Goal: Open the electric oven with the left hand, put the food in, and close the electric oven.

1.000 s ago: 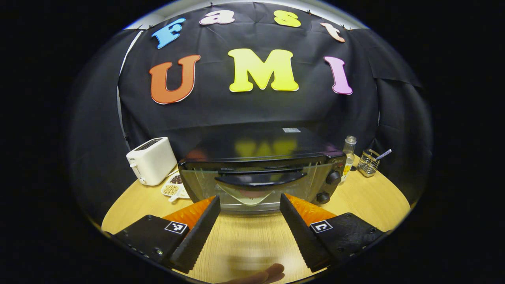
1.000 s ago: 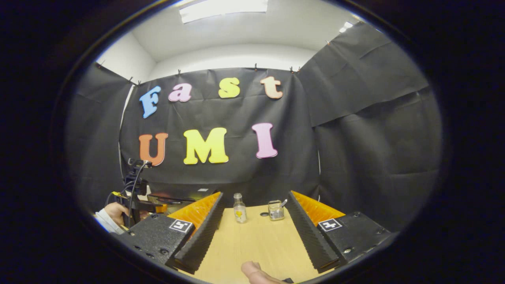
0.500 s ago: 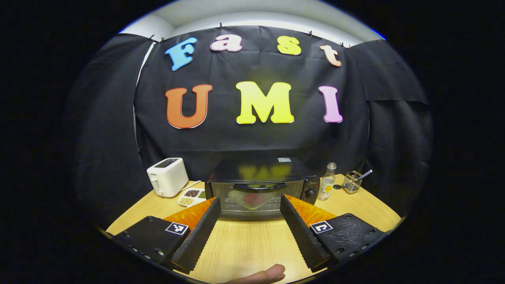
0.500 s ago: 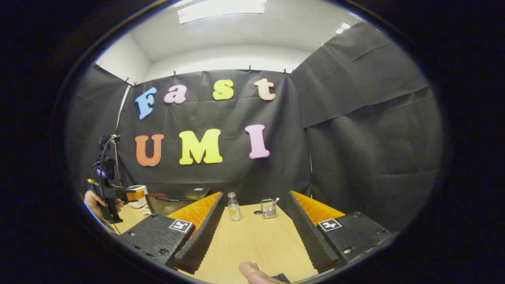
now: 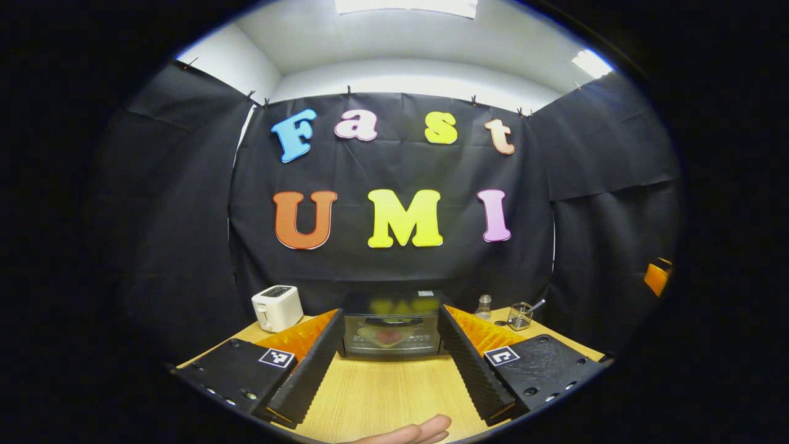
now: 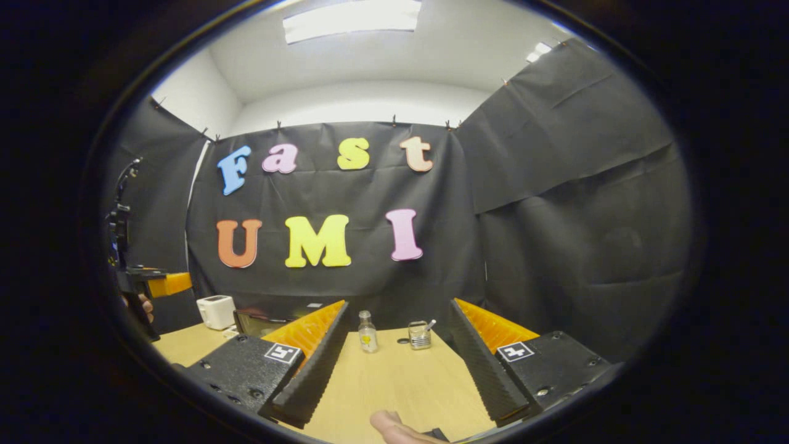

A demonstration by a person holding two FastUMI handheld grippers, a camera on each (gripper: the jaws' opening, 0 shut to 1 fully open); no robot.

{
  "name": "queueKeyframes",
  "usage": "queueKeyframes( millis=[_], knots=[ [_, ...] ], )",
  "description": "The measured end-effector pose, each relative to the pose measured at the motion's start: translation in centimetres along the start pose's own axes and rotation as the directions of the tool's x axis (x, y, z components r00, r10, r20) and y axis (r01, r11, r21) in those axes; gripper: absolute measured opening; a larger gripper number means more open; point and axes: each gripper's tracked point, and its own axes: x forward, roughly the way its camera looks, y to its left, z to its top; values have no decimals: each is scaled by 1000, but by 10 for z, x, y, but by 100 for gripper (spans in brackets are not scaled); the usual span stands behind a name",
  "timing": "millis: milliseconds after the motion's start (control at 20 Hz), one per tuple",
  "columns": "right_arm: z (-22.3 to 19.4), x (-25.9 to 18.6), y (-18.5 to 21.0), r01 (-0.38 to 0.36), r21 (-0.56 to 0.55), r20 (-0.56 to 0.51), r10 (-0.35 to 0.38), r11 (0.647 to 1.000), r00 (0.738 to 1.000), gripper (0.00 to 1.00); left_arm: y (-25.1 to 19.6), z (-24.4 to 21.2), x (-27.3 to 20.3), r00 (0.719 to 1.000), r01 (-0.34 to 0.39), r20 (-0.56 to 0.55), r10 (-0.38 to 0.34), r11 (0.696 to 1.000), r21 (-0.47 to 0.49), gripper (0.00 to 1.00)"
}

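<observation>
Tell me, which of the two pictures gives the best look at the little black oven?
The left gripper view: the oven sits straight ahead between that gripper's fingers, its closed glass door facing the camera with something reddish inside. The right gripper view catches just a corner of it, seen at an angle behind one finger.

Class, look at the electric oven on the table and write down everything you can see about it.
The electric oven is a small, dark, boxy countertop unit with a glossy top that mirrors the wall. Its glass door is shut, with a dark curved handle across the upper front. Through the glass a pale plate with something reddish shows. It stands upright on the wooden table, against the back wall, right of the white toaster and left of the small bottle. Nothing grips it; the left claw hangs open, well short of it.
</observation>
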Motion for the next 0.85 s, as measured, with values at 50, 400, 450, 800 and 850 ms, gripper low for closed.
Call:
queueKeyframes(
  millis=[50,400,450,800,850],
  knots=[
    [1,-1,2,-7,2,3,7,1000,1000,100,0,2,-11,1000,1,7,-1,1000,6,96],
    [1,-14,21,-68,-14,25,69,998,997,96,-3,-18,-58,1000,-15,11,15,999,36,96],
    [1,-14,21,-70,-15,27,70,997,997,96,-5,-19,-59,1000,-13,11,12,999,47,96],
    [-6,-12,16,-57,-7,11,57,998,998,96,-6,-25,-60,1000,-16,-6,17,998,67,96],
    [-7,-13,15,-59,-3,7,59,998,998,96,-4,-25,-61,1000,-20,-4,20,998,63,96]
  ],
)
